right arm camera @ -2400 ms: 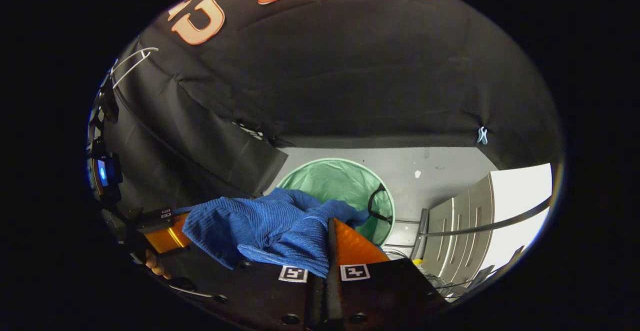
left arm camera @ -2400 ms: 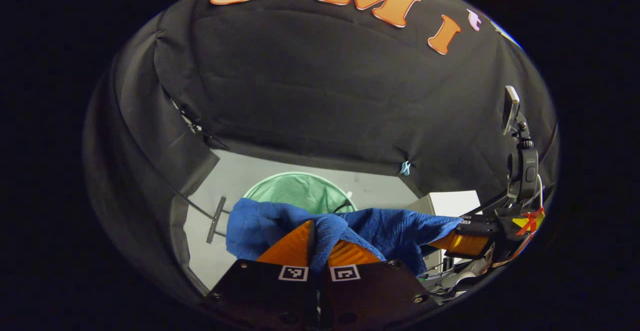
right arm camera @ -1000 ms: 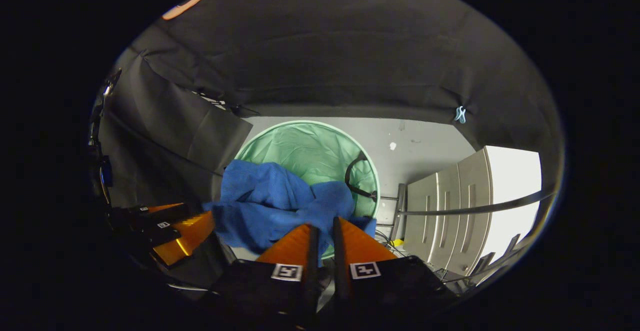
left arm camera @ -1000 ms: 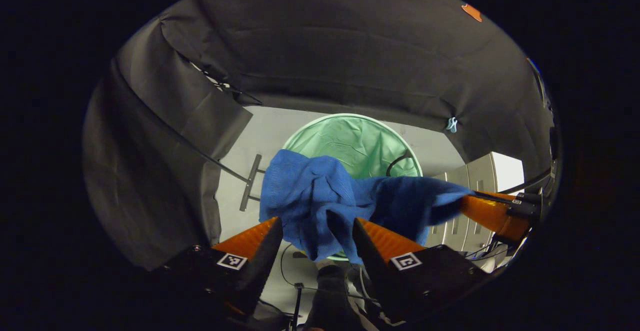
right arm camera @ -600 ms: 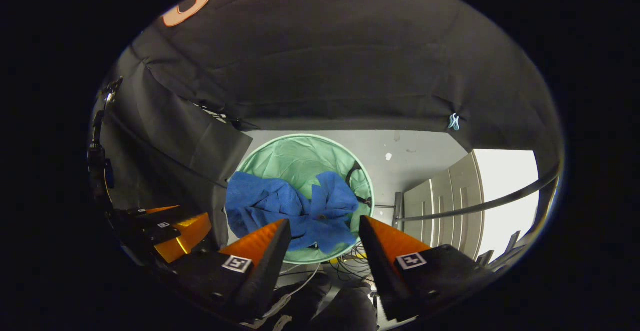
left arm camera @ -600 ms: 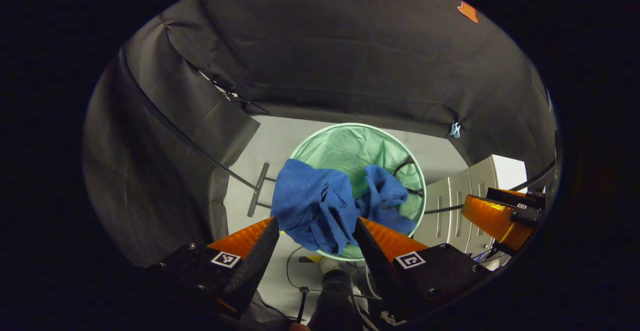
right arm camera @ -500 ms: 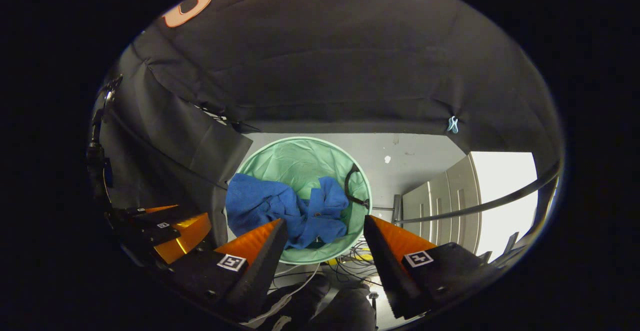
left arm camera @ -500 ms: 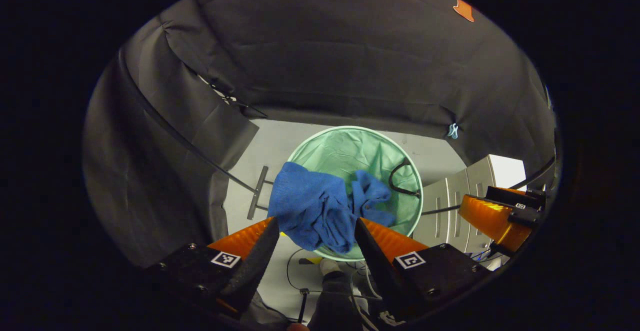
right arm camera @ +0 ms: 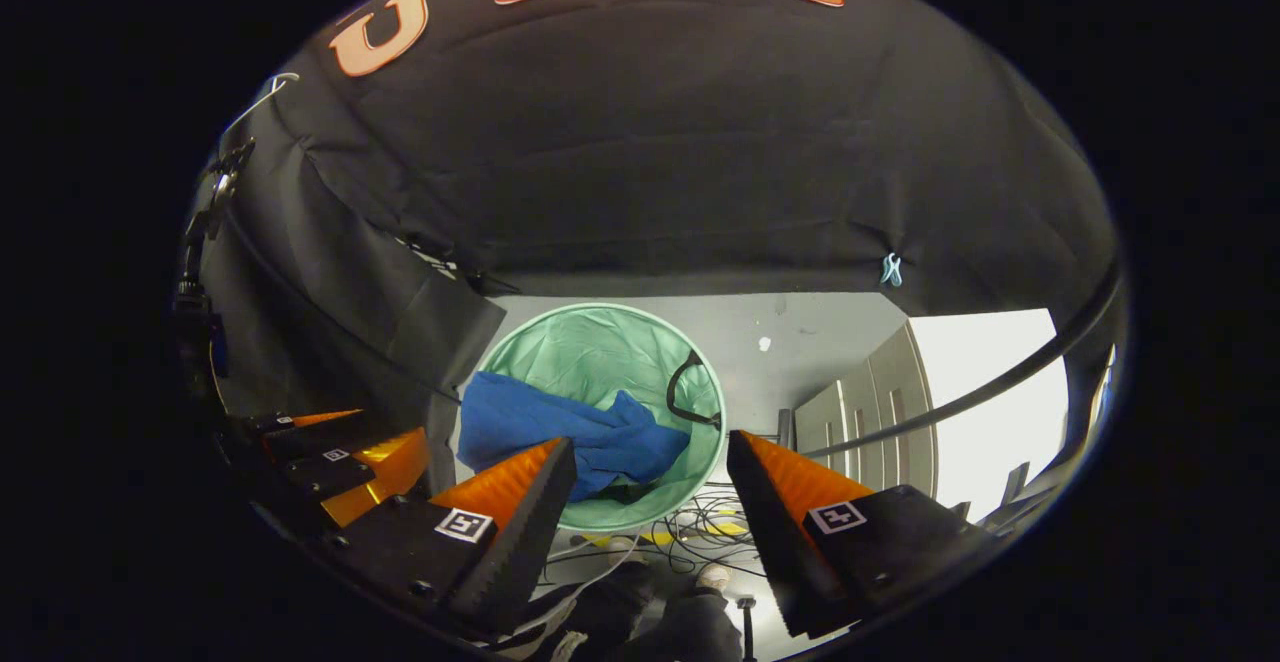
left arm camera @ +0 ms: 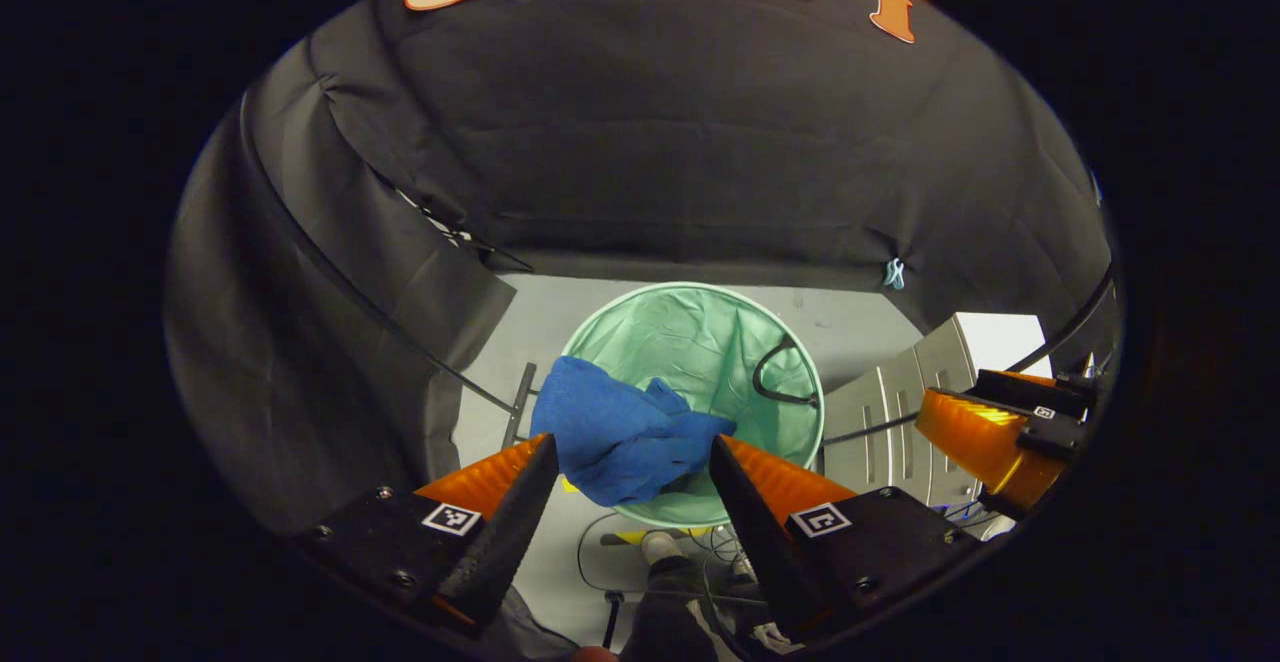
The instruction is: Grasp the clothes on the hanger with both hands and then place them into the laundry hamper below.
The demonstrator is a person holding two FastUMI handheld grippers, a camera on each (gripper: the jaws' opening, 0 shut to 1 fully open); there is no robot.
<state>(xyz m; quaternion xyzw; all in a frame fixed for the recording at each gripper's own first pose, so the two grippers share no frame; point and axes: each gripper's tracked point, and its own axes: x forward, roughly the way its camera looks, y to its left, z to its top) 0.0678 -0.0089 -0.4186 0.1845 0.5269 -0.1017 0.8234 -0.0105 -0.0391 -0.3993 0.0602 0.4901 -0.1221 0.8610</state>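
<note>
A blue knitted garment (left arm camera: 620, 437) lies crumpled in the round green laundry hamper (left arm camera: 720, 327), draped over its near left rim. In the right gripper view the garment (right arm camera: 560, 432) rests the same way inside the hamper (right arm camera: 600, 347). My left gripper (left arm camera: 632, 462) hangs open high above the hamper, nothing between its fingers. My right gripper (right arm camera: 650, 462) is open as well, above the hamper and empty. The right gripper (left arm camera: 985, 432) also shows at the right of the left gripper view, and the left gripper (right arm camera: 350, 457) at the left of the right gripper view.
The hamper stands on a grey floor (right arm camera: 810, 327) against the black cloth wall. A grey cabinet (right arm camera: 880, 407) is to its right, with a dark rail (right arm camera: 1000, 377) crossing in front. Cables (right arm camera: 690, 527) and a person's shoes lie on the floor below the grippers.
Both grippers opened and let go of the blue garment. It dropped from between them into the hamper and settled lower; both grippers have tilted up slightly.
</note>
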